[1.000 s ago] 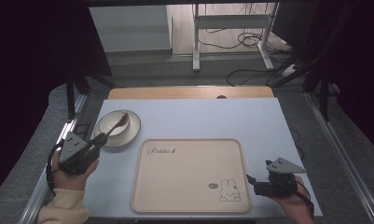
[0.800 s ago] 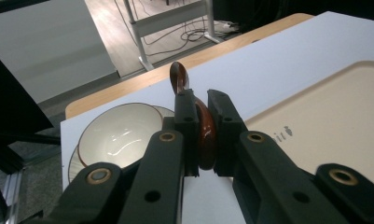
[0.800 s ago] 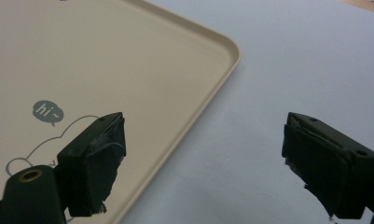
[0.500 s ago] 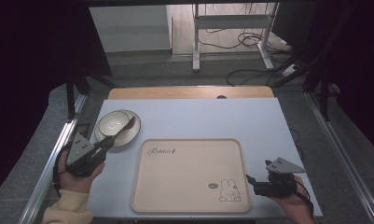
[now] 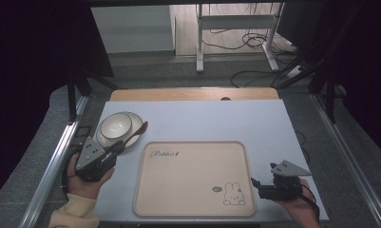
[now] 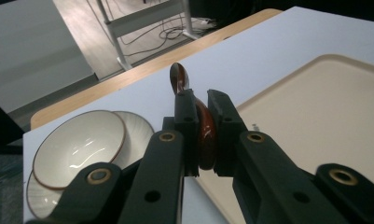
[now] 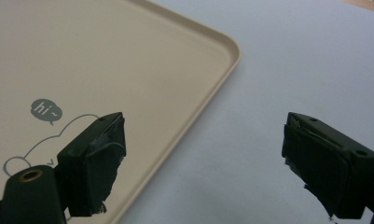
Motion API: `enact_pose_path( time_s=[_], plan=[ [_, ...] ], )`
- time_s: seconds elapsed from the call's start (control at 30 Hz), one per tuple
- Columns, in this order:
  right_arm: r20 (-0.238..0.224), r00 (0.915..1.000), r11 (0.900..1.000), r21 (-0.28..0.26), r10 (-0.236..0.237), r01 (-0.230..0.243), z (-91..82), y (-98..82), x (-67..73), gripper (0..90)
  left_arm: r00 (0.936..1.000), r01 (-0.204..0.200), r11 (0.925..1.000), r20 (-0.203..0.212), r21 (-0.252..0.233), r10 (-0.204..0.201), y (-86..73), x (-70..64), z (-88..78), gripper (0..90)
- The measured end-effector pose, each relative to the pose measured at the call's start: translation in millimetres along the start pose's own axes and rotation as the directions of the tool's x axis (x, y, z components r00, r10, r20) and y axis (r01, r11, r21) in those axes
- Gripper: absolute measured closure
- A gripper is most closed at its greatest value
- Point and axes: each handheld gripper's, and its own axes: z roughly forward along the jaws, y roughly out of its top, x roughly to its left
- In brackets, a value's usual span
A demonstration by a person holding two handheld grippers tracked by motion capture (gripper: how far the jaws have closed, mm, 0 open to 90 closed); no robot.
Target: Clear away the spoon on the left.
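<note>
Left gripper [image 6: 202, 135] pinching brown spoon [image 6: 204, 133] between jaws, lower left of high view, beside bowl [image 5: 116, 125] on plate [image 5: 135, 124]. Right gripper [image 5: 257, 183] idling lower right, jaws spread, straddling tray [image 7: 189, 119] edge. Spoon seemingly awaiting placing; tray lying bare.

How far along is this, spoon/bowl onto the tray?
Done: left claw is shut on the spoon, lifted beside the bowl.
In hand: spoon only.
Left: tray holds nothing; bowl and plate sit off it. Right claw is open over the tray's corner.
</note>
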Motion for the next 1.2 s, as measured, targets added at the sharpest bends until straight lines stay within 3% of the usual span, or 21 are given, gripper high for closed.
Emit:
enact_pose_path(
  time_s=[0.17, 1.2],
  plan=[
    [0.000, 1.0000, 1.000, -0.001, -0.002, 0.002, -0.6, 0.1, 0.3, 13.9, 0.9997, -0.002, 1.0000, 0.025, 0.004, 0.002, 0.5, -6.0, 2.7, 84.1],
    [0.002, 1.0000, 1.000, 0.000, 0.000, 0.000, -0.5, -0.3, 0.6, 13.9, 0.9966, -0.028, 0.9978, 0.079, 0.059, 0.024, -15.3, -25.6, 9.3, 84.0]
  ],
)
